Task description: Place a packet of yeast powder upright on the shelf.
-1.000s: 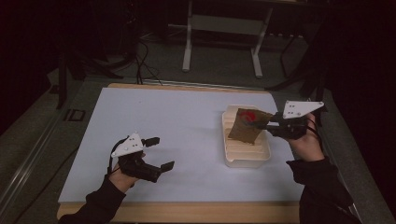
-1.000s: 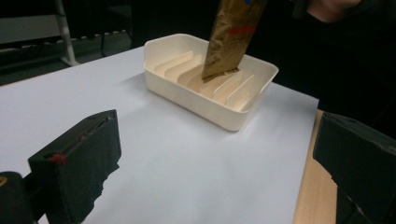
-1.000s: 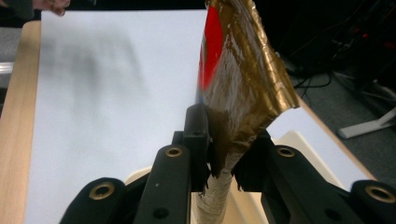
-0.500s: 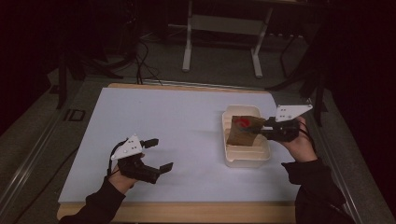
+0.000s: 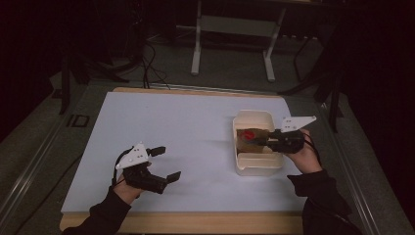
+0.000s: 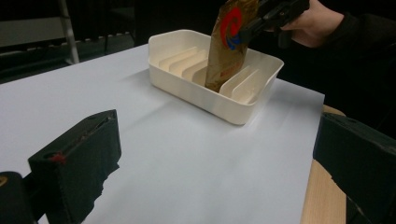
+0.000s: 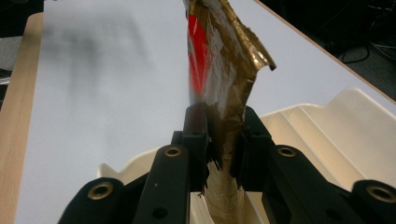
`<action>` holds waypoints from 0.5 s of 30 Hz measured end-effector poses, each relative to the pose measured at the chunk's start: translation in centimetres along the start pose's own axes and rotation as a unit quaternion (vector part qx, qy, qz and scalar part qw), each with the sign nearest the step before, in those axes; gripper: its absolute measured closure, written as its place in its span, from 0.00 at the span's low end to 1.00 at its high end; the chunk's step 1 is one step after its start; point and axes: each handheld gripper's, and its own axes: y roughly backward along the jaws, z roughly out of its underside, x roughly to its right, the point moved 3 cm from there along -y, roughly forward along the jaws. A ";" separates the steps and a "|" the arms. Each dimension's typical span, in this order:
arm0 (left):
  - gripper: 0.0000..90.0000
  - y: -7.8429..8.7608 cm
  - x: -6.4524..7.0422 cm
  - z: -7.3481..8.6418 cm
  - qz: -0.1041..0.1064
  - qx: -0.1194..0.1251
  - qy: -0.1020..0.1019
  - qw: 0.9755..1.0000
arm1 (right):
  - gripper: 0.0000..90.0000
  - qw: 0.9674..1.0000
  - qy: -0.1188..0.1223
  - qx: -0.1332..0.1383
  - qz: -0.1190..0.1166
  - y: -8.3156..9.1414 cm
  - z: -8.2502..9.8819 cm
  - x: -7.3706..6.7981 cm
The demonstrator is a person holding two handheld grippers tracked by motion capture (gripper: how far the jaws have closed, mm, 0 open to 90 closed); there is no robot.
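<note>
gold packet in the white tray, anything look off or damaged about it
The gold foil packet with the red mark is crumpled, with a bent, curled edge. It stands tilted, its lower end between dividers of the white ribbed plastic tray, pinched by the right gripper. Nothing looks spilled or torn open.

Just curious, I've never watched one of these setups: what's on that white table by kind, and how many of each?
Hand-held grippers: 2, left hand-held gripper, right hand-held gripper
Cream slotted tray: 1
Gold packet with red mark: 1
Total: 4
</note>
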 end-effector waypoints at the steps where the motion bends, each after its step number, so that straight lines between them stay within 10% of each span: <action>1: 0.02 0.0 0.0 0.0 -0.001 0.000 0.000 1.000 | 0.84 1.000 0.001 -0.003 0.004 0.0 -0.1 -0.1; 6: 0.02 -0.1 0.0 0.1 0.001 -0.001 -0.001 1.000 | 0.80 1.000 0.016 -0.017 0.016 0.0 -0.5 -0.4; 15: 0.02 -0.2 0.1 0.2 0.001 0.003 -0.012 1.000 | 0.46 0.997 -0.032 0.018 0.065 1.7 -2.4 -0.9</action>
